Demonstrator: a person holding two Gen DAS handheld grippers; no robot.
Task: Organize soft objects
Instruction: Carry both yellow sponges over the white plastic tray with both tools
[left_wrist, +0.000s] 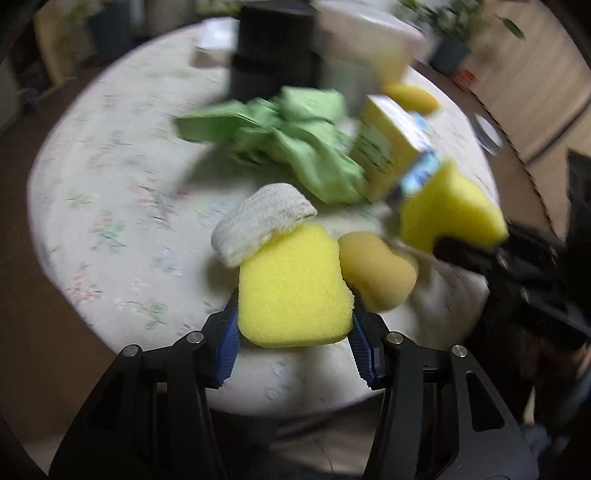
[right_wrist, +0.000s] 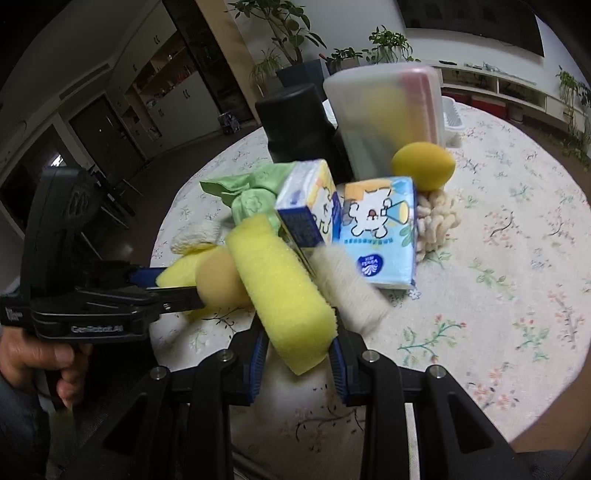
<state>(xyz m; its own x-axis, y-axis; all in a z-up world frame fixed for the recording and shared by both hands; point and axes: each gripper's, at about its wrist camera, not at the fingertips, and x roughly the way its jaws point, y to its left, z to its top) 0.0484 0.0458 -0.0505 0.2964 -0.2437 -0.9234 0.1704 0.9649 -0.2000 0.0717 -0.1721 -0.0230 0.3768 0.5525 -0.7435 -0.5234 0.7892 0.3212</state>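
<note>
My left gripper (left_wrist: 294, 310) is shut on a flat yellow sponge (left_wrist: 291, 284), its blue pads pressing both sides. A grey-white pad (left_wrist: 258, 221) leans on that sponge's far edge, and a tan sponge (left_wrist: 373, 273) touches its right side. My right gripper (right_wrist: 297, 343) is shut on a long yellow sponge (right_wrist: 284, 291), held above the table; this sponge (left_wrist: 450, 210) also shows at the right of the left wrist view. The left gripper (right_wrist: 162, 277), in a person's hand, appears at the left of the right wrist view beside the tan sponge (right_wrist: 221, 280).
A crumpled green cloth (left_wrist: 288, 140), two tissue packs (right_wrist: 376, 229), a yellow lemon-shaped thing (right_wrist: 423, 170) and a cream knitted scrubber (right_wrist: 439, 218) crowd the round floral table (right_wrist: 498, 295). Behind them stand a black cylinder (right_wrist: 299, 125) and a translucent container (right_wrist: 384, 122).
</note>
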